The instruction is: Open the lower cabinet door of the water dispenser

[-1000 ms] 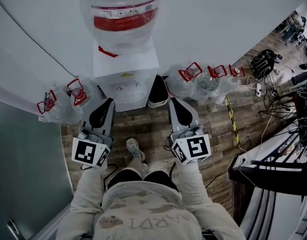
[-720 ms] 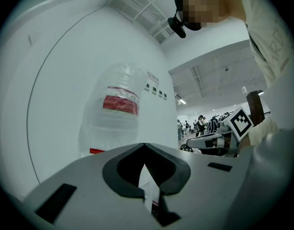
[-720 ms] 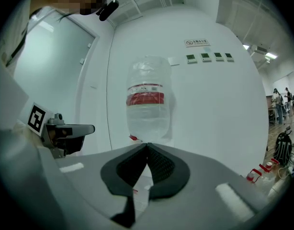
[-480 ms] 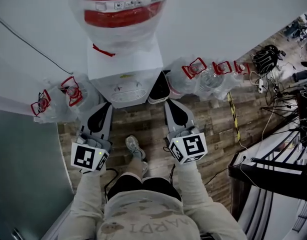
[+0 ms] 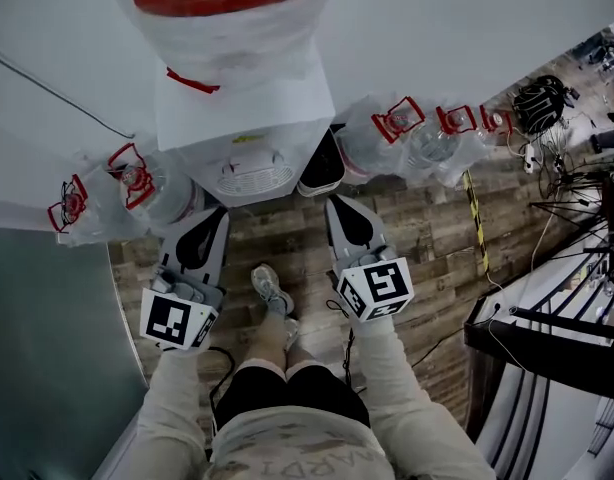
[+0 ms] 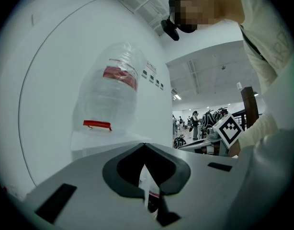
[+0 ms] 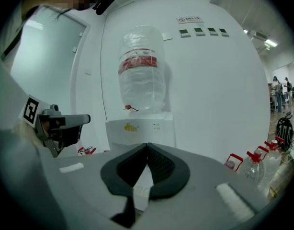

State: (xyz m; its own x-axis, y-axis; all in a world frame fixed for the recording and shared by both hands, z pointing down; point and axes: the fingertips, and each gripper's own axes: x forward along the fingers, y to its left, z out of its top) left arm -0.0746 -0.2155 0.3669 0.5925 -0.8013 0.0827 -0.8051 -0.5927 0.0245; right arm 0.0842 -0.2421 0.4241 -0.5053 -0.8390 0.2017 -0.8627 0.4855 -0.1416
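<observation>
From the head view, the water dispenser (image 5: 245,118) is standing against a white wall (image 5: 467,28), and the upturned bottle (image 5: 227,8) on top of it is being cut off by the upper edge. The left tongs (image 5: 214,214) and the right tongs (image 5: 334,204) are pointing at its front from either side, near it, though contact is not showing. From this steep angle only the dispenser's top and tap ledge are showing, so the lower cabinet door is lying hidden beneath them. Spare bottles (image 5: 407,138) are sitting on the wooden floor (image 5: 427,238) to both sides, and one shoe (image 5: 270,293) is showing between the tongs. In the left gripper view, the left tongs (image 6: 144,147) are holding their tips together with nothing between them. Their grey body is blocking the lower half of the picture, so only the bottle (image 6: 113,99) and the dispenser's top edge (image 6: 104,140) are rising above it. The right tongs' marker cube (image 6: 229,128) is peeking in at the right. In the right gripper view, the right tongs (image 7: 147,146) are likewise closed and empty. Beyond them the dispenser's upper front panel (image 7: 140,128) is facing the camera, while everything below it, the door included, is being covered by the tongs' own body. The left tongs (image 7: 61,126) are reaching in from the left edge.
</observation>
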